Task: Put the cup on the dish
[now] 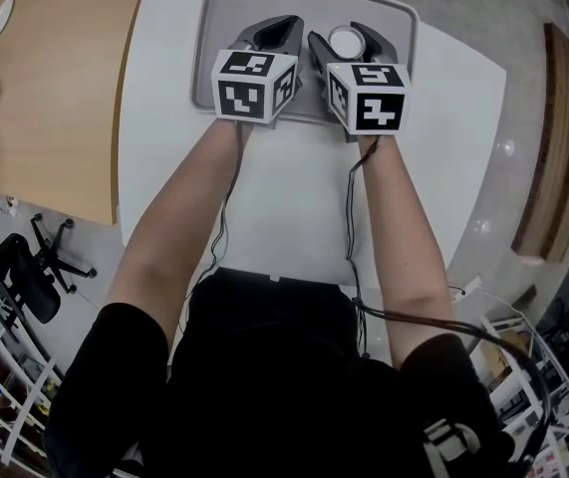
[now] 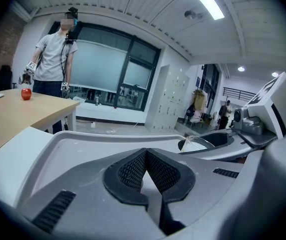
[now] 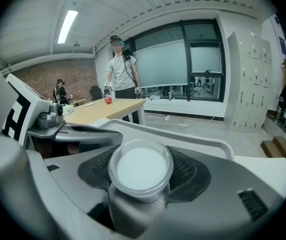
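A grey tray, the dish [image 1: 309, 1], lies at the far end of the white table [image 1: 294, 197]. My right gripper [image 1: 346, 44] is over the tray's right half, shut on a clear plastic cup [image 1: 346, 40] with white contents. In the right gripper view the cup [image 3: 140, 170] sits upright between the dark ribbed pads [image 3: 189, 171]. My left gripper [image 1: 282, 30] is over the tray's left half, shut with nothing in it; its pads [image 2: 127, 170] meet at the tips. The left gripper view shows the tray rim [image 2: 82, 134] and the cup [image 2: 203, 143] to the right.
A wooden table [image 1: 55, 78] stands left of the white one, with an office chair [image 1: 25, 267] below it. A person [image 2: 52, 59] stands behind that wooden table, where a red apple [image 2: 26, 94] rests. Shelving carts stand on the floor at both lower corners.
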Motion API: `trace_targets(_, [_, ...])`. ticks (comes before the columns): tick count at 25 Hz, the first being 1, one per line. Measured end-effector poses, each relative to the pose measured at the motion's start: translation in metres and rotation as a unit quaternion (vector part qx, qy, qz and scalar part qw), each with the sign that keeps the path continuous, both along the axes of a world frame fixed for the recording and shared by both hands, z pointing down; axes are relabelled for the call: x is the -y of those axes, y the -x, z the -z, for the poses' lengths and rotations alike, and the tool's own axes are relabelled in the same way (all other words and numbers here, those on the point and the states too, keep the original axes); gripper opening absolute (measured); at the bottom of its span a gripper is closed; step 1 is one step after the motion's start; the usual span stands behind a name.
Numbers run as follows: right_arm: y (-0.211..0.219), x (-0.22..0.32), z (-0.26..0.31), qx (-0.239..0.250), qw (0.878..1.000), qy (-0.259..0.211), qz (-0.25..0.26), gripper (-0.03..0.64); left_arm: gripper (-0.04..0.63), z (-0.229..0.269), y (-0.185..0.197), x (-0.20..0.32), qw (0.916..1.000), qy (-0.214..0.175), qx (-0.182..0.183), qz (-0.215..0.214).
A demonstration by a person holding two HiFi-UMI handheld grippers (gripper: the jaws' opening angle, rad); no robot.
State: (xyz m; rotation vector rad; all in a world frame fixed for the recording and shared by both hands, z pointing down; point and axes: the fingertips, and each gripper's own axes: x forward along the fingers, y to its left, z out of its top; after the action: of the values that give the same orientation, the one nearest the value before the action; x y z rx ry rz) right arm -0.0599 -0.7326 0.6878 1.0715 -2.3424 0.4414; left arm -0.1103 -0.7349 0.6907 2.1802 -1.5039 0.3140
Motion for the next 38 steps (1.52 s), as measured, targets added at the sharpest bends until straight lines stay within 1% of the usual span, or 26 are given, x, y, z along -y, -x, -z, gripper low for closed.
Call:
trace_targets(5, [0.001,-0.001,0.002,-0.009,1.000,0.007,0.010,0.261,0.008,0.010,0.002,-0.004,1.0000,-0.005,0.003,-0.001])
trace_targets(11, [0.000,0.000,0.031,0.005,1.000,-0.018,0.010,0.261,0.008,0.032,0.007,-0.008,0.9998,-0.019,0.006,0.002])
trace_targets(15, [0.000,-0.004,0.068,0.039,0.998,-0.050,0.003,0.261,0.008,0.054,0.009,-0.015,0.9994,-0.034,0.008,-0.001])
trace_targets(19, [-0.004,-0.015,0.111,0.067,0.994,-0.091,-0.008,0.261,0.008,0.086,0.004,-0.027,0.9984,-0.055,0.010,-0.010])
trace_targets(24, [-0.016,-0.042,0.153,0.080,0.989,-0.126,-0.008,0.257,0.008,0.132,-0.013,-0.051,0.9963,-0.082,0.011,-0.021])
trace_targets(25, [-0.019,-0.048,0.161,0.081,0.988,-0.133,-0.012,0.238,0.008,0.142,-0.014,-0.056,0.9957,-0.090,0.010,-0.021])
trace_targets(27, [-0.025,-0.062,0.179,0.084,0.984,-0.153,-0.027,0.140,0.008,0.161,-0.017,-0.068,0.9943,-0.104,0.007,-0.022])
trace_targets(31, [-0.032,-0.101,0.210,0.096,0.981,-0.167,-0.038,0.050,0.008,0.199,-0.022,-0.102,0.9916,-0.127,0.001,-0.024])
trace_targets(34, [-0.039,-0.131,0.231,0.097,0.980,-0.171,-0.030,0.027,0.008,0.224,-0.030,-0.128,0.9901,-0.138,-0.002,-0.022])
trace_targets(38, [-0.043,-0.158,0.254,0.093,0.979,-0.179,-0.021,0.014,0.008,0.248,-0.042,-0.155,0.9886,-0.149,0.003,-0.017])
